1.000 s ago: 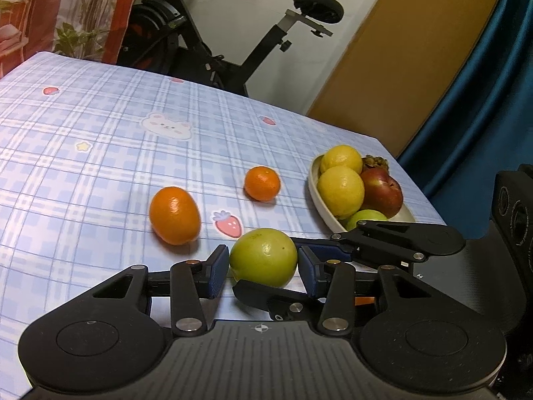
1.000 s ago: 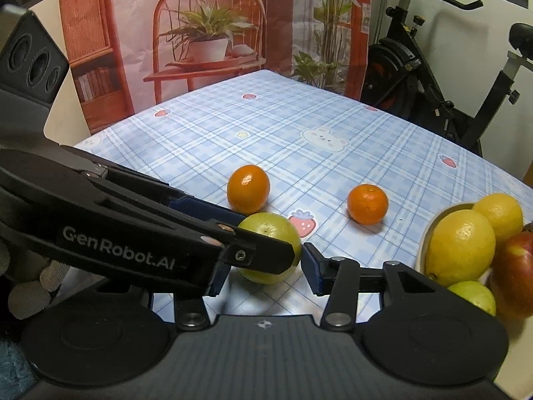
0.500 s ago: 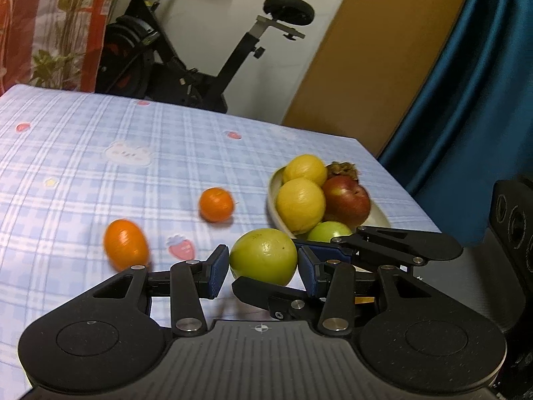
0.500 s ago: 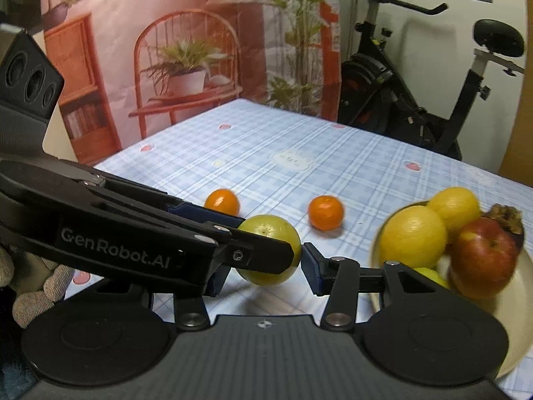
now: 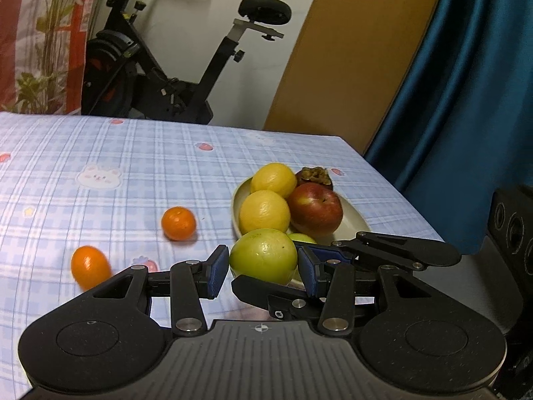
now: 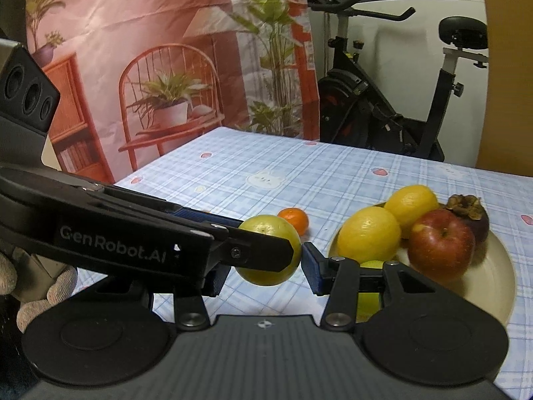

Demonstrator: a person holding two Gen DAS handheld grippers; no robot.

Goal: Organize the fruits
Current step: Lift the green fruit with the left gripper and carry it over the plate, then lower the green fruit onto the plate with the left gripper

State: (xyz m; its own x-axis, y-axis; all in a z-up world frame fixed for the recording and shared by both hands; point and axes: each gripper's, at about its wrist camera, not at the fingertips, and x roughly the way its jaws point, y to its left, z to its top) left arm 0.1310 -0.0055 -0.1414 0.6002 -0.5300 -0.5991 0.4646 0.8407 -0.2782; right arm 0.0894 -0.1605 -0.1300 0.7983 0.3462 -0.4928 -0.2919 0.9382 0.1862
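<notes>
In the right wrist view the left gripper's (image 6: 266, 268) black arm crosses the green fruit (image 6: 271, 250) and covers its left side, along with the near blue pad (image 6: 216, 278) of the right gripper, so contact there cannot be told. A small green fruit (image 6: 368, 295) in the plate (image 6: 493, 286) shows only through gaps behind the right-hand finger (image 6: 336, 286). The red apple (image 6: 441, 245) is motion-blurred. A gloved hand (image 6: 36, 286) is cut off at the left edge. In the left wrist view the oval orange (image 5: 89, 266), left of the fingers, is smeared, and the right gripper's (image 5: 263, 268) body runs off the right edge.
</notes>
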